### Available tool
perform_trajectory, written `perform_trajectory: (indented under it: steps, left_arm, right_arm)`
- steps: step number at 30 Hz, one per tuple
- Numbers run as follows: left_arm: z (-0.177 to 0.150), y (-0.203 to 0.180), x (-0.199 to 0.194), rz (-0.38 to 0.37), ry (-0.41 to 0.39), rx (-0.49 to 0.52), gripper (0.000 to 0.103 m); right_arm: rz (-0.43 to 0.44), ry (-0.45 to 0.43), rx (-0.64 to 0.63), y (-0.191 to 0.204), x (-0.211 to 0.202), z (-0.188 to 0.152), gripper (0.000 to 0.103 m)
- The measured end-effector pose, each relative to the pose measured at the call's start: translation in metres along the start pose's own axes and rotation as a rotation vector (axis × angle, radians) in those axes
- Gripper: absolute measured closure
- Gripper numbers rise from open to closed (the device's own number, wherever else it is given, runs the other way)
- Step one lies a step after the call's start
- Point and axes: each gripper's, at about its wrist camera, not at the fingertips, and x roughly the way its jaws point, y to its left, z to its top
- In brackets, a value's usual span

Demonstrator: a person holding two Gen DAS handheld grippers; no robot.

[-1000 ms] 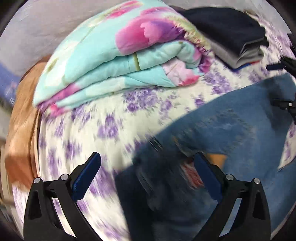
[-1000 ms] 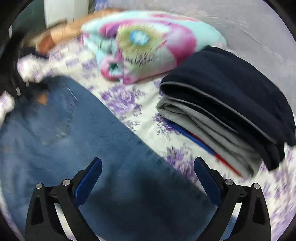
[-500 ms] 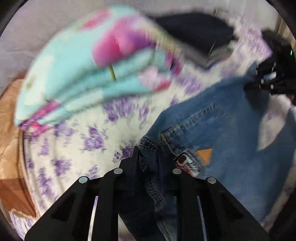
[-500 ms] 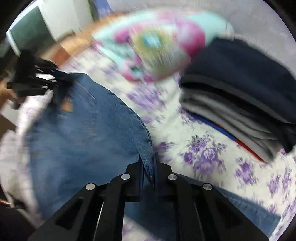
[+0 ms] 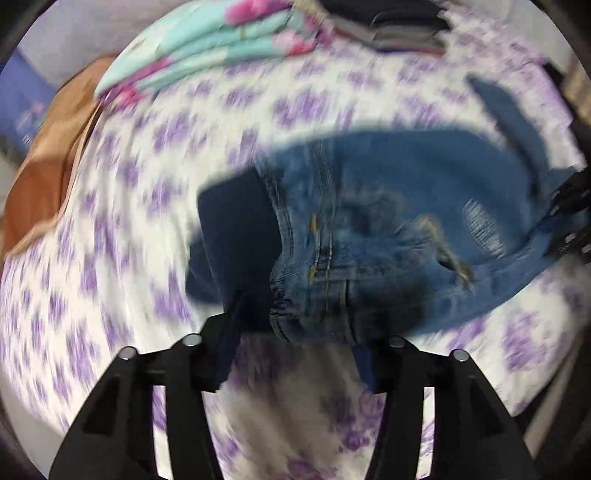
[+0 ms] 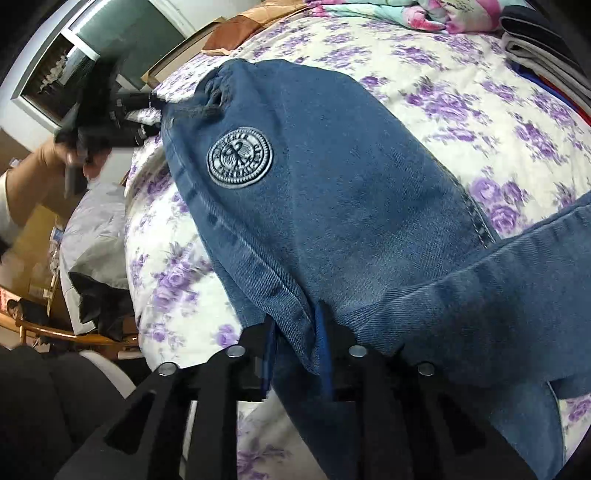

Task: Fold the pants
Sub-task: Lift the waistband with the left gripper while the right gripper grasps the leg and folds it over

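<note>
The blue jeans (image 5: 406,192) hang stretched between my two grippers above a bed with a purple-flowered sheet (image 5: 129,184). My left gripper (image 5: 295,332) is shut on the bunched waistband. In the right wrist view the jeans (image 6: 351,184) show a round embroidered patch (image 6: 240,159). My right gripper (image 6: 295,332) is shut on a fold of the jeans. The left gripper also shows there (image 6: 129,107) at the far end of the jeans, held by a hand. The right gripper appears at the right edge of the left wrist view (image 5: 572,221).
A folded turquoise and pink floral blanket (image 5: 207,48) and a stack of folded dark and grey clothes (image 5: 399,26) lie at the far side of the bed. A brown pillow (image 5: 44,158) lies at the left. A window (image 6: 59,70) and room furniture (image 6: 74,314) are beyond the bed edge.
Both grippers went from open to shut on the jeans, then lifted them off the bed and pulled them out between them. The views tilted down toward the sheet.
</note>
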Motion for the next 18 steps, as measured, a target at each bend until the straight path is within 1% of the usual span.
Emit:
perform_trajectory:
  steps: [1,2,3,4,5,6,7,8,9,11,12,13,14,15,16,17,18]
  left_arm:
    - [-0.006,-0.001,-0.005,0.029,0.005,-0.011,0.047]
    - [-0.008,-0.001,-0.011,0.039,0.008,-0.034,0.044]
    - [-0.012,0.001,-0.020,0.029,0.004,-0.068,0.041]
    - [-0.016,0.005,-0.032,0.014,-0.016,-0.109,0.040]
    - [-0.018,0.007,-0.042,0.013,-0.035,-0.131,0.038]
    - [-0.019,0.009,-0.056,0.024,-0.067,-0.151,0.032]
    - [-0.018,0.009,-0.068,0.032,-0.099,-0.169,0.028]
    - [-0.015,0.010,-0.079,0.031,-0.137,-0.201,0.026]
    - [-0.010,0.011,-0.088,0.019,-0.172,-0.250,0.025]
    - [0.002,0.008,-0.099,-0.036,-0.217,-0.345,0.020]
    - [0.010,0.007,-0.099,-0.063,-0.237,-0.393,0.015]
    - [0.019,0.003,-0.093,-0.065,-0.241,-0.458,0.008]
    - [0.024,-0.001,-0.086,-0.064,-0.223,-0.504,0.007]
    - [0.030,-0.005,-0.073,-0.070,-0.189,-0.552,0.007]
    - [0.034,-0.011,-0.058,-0.086,-0.146,-0.591,0.007]
    - [0.037,-0.016,-0.042,-0.088,-0.102,-0.612,0.007]
    - [0.037,-0.019,-0.031,-0.067,-0.068,-0.614,0.007]
  right_arm:
    - [0.026,0.008,-0.013,0.001,-0.009,0.002,0.050]
    - [0.040,0.001,-0.034,0.005,-0.022,0.002,0.036]
    - [0.035,-0.021,-0.056,0.007,-0.038,0.002,0.033]
    - [0.013,-0.063,-0.075,0.006,-0.063,0.004,0.029]
    - [-0.012,-0.104,-0.078,0.002,-0.084,0.006,0.028]
    - [-0.054,-0.158,-0.058,-0.009,-0.106,0.010,0.028]
    - [-0.103,-0.198,-0.022,-0.022,-0.120,0.019,0.026]
    - [-0.165,-0.233,0.030,-0.036,-0.132,0.022,0.022]
    - [-0.271,-0.274,0.128,-0.062,-0.145,0.030,0.019]
    - [-0.441,-0.290,0.271,-0.097,-0.148,0.039,0.019]
    - [-0.507,-0.287,0.349,-0.114,-0.145,0.047,0.019]
    - [-0.556,-0.267,0.433,-0.131,-0.136,0.057,0.019]
    - [-0.580,-0.234,0.491,-0.142,-0.126,0.066,0.019]
    - [-0.624,-0.189,0.537,-0.154,-0.110,0.078,0.019]
    - [-0.677,-0.137,0.557,-0.161,-0.093,0.081,0.019]
    - [-0.741,-0.063,0.573,-0.170,-0.076,0.087,0.022]
    - [-0.776,-0.021,0.581,-0.172,-0.059,0.087,0.033]
